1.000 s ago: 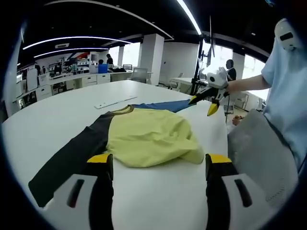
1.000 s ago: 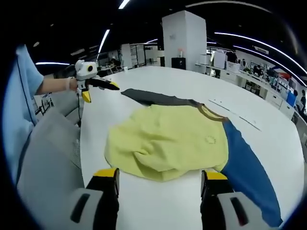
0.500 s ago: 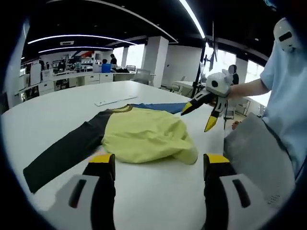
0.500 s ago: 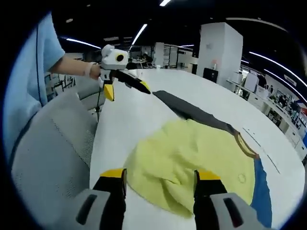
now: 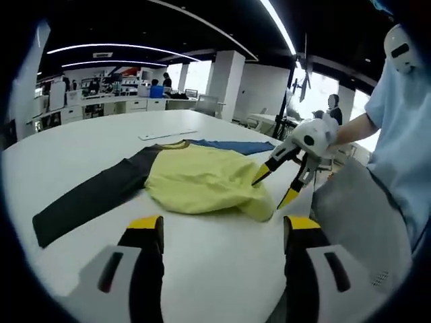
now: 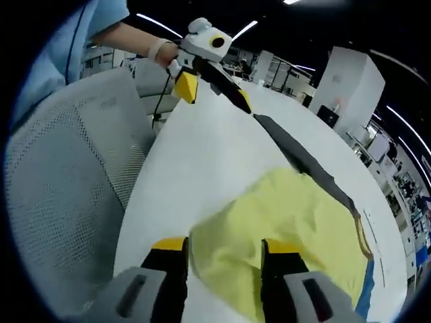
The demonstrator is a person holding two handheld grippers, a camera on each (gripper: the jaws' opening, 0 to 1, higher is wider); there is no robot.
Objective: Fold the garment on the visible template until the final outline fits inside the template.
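Where the white worktop (image 5: pixel 74 145) curves round toward the person, the garment (image 5: pixel 202 180) lies spread across it: a yellow body bunched up in a soft heap, a dark sleeve (image 5: pixel 87 202) stretched flat toward one side and a blue sleeve (image 5: pixel 229 146) running off the other. In the left gripper view the left claw (image 5: pixel 222 232) hangs low over bare worktop just short of the garment's near edge, its two yellow-tipped jaws standing wide apart with nothing between them. Across the heap, the right claw (image 5: pixel 273 187) comes in from the right, held in a gloved hand (image 5: pixel 323 128), its jaws parted and its tips down at the rumpled yellow corner nearest the person; whether they touch the cloth I cannot tell. In the right gripper view the right claw (image 6: pixel 222 252) is right at that corner, jaws apart, with the yellow fabric (image 6: pixel 296 229) lying between and beyond them. Farther off in that view the left claw (image 6: pixel 212 87) hovers by the dark sleeve's (image 6: pixel 303 161) far end, jaws apart. A grey mesh chair back (image 6: pixel 67 175) stands just beside the worktop's edge (image 6: pixel 145 182), and the person's pale blue sleeve (image 5: pixel 397 128) shows at the side.
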